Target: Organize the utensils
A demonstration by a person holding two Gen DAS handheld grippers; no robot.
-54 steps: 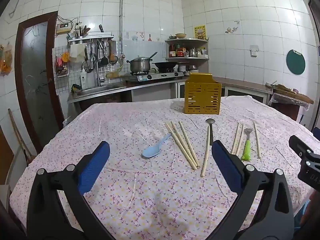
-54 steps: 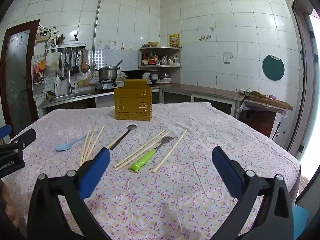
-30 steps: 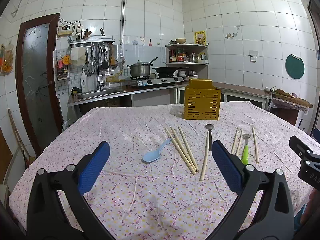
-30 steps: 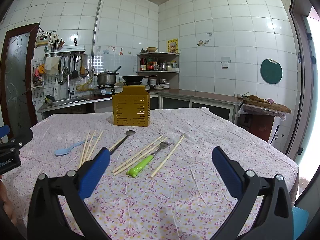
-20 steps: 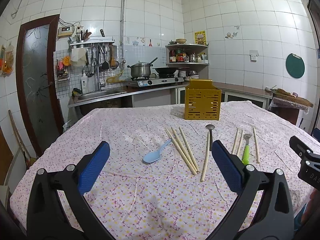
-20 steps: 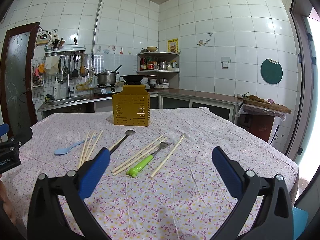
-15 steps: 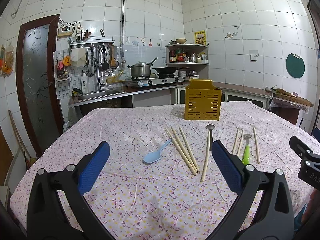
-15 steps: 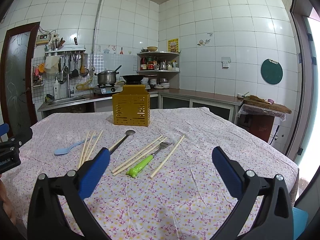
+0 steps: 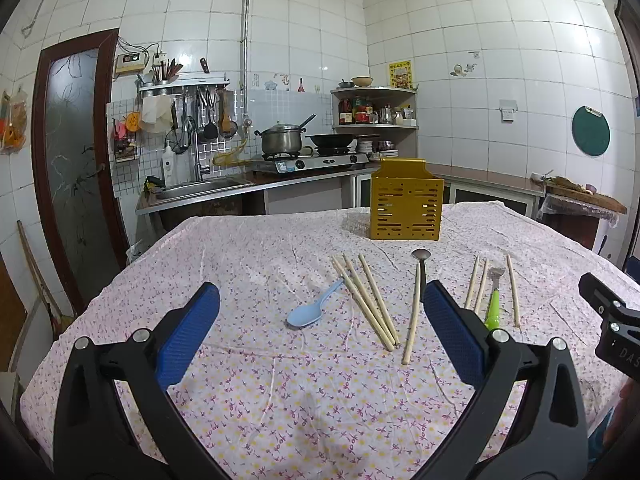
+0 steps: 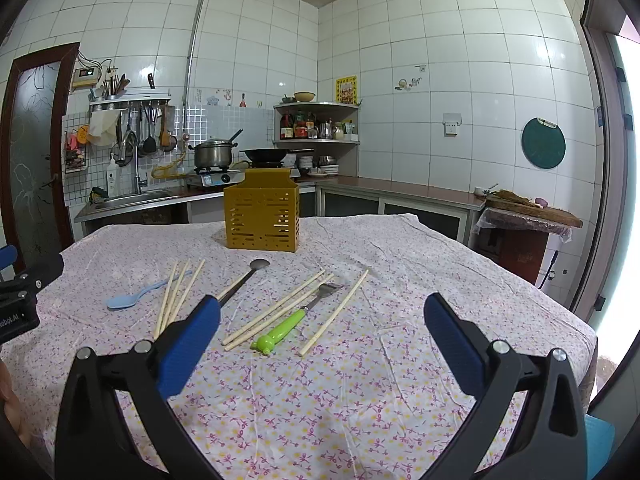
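Both tongs hang above the near edge of the table (image 9: 248,240), jaws spread wide and holding nothing. From the left gripper (image 9: 320,334), the blue pads frame a pale blue spoon (image 9: 310,312) lying just beyond them toward the table's middle. Just right of the spoon lie three chopsticks (image 9: 368,300) side by side, the nearest stick touching the spoon's handle, then one more stick close alongside a dark-handled metal spoon (image 9: 421,264).

From the right gripper (image 10: 322,340), the nearest things are a green-handled fork (image 10: 294,320) with two chopsticks close on its left and a single chopstick (image 10: 334,312) slightly apart on its right. All lie flat on the flowered cloth.

Farther off, toward the table's far edge, a yellow slotted utensil holder (image 10: 262,216) stands upright, well apart from the loose utensils. Behind the table run a counter with a sink (image 9: 196,188) and a stove bearing a pot (image 9: 280,140) and a wok.
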